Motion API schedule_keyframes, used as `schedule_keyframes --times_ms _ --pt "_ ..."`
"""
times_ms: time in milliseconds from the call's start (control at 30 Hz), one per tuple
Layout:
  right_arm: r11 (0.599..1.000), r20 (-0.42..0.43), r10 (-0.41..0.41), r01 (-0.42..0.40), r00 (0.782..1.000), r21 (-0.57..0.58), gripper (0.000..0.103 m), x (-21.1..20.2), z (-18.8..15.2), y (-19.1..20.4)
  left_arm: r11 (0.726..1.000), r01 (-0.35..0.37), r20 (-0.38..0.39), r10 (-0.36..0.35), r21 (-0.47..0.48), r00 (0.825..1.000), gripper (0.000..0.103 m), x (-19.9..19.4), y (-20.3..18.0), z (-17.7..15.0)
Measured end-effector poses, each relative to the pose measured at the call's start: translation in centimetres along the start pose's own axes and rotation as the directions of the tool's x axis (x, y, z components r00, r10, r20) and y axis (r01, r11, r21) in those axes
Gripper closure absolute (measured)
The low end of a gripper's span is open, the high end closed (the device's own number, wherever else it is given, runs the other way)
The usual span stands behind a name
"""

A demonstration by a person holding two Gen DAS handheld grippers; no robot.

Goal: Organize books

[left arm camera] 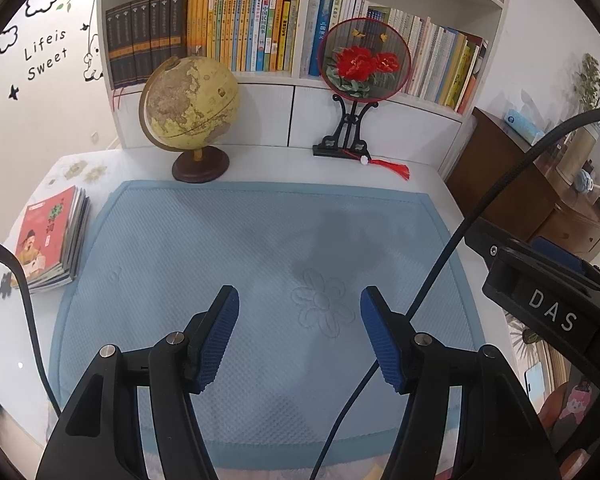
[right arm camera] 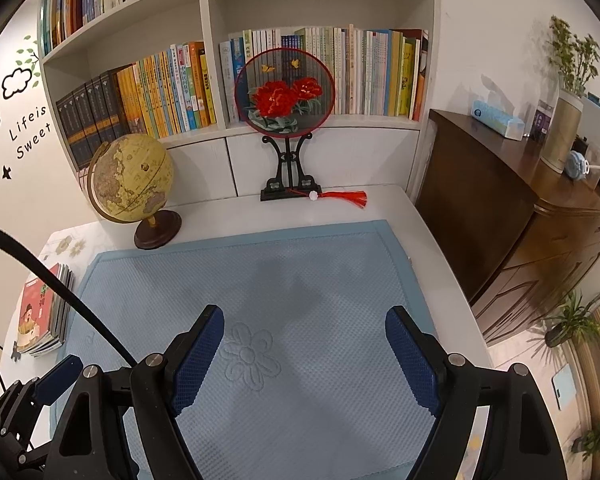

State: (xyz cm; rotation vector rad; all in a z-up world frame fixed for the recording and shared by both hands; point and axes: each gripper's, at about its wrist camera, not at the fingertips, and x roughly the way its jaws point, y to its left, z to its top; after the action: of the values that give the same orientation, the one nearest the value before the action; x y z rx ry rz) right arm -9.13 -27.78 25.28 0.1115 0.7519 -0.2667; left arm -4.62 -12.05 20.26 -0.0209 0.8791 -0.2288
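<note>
Nearest the cameras, the left gripper (left arm camera: 298,336) hung with its blue ribbed pads spread wide and nothing between them, above the pale blue quilted mat (left arm camera: 204,248) that covered the white bench (left arm camera: 268,162); the right gripper (right arm camera: 304,360) hung just beside it, equally wide and empty, over the same mat. The thing to be handled, a stack of thin paperback books with a red illustrated cover (left arm camera: 50,240), lay flat on the bare bench just off the mat's left edge, at about ten o'clock from the left gripper and about nine o'clock from the right one (right arm camera: 44,312). Its long axis ran roughly away from the cameras, and the page edges seemed to face the mat. The left gripper appeared the nearer of the two, so a reach to the stack would probably fall to it. Farther back stood a yellowed globe on a dark wooden base (left arm camera: 190,108) at twelve o'clock, and behind it the white bookshelf packed with upright books (left arm camera: 300,76).
</note>
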Motion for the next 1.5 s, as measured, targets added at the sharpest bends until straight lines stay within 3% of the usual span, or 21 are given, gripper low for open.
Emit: schedule_keyframes --times_ms 900,967,1000,1333,1433,1500 --pt "1.0 0.005 0.025 -0.025 1.0 -0.018 0.022 -0.6 -0.4 1.1 1.0 -0.007 -0.011 0.007 0.007 1.0 0.042 -0.3 0.4 -0.5" --pt "0.999 0.002 0.025 -0.025 1.0 -0.02 0.022 -0.6 -0.6 1.3 1.0 -0.012 -0.012 0.012 0.007 1.0 0.036 -0.2 0.5 -0.6" --pt "0.999 -0.001 0.025 -0.025 1.0 -0.02 0.022 -0.5 -0.6 1.3 1.0 -0.014 -0.01 0.014 0.006 1.0 0.028 -0.2 0.7 -0.6" --pt "0.999 -0.04 0.031 -0.032 0.999 -0.022 0.022 1.4 -2.0 1.4 0.997 -0.076 -0.028 0.076 0.002 0.997 0.025 2.3 3.0 -1.7" --pt "0.994 0.028 0.096 -0.095 0.995 -0.048 0.017 2.7 -3.7 1.5 0.992 -0.122 -0.014 0.122 0.013 0.992 0.021 4.5 4.0 -2.7" --pt "0.993 0.019 0.089 -0.087 0.996 -0.084 0.014 4.3 -5.1 2.0 0.986 -0.159 -0.032 0.16 0.051 0.987 0.021 6.5 4.5 -3.7"
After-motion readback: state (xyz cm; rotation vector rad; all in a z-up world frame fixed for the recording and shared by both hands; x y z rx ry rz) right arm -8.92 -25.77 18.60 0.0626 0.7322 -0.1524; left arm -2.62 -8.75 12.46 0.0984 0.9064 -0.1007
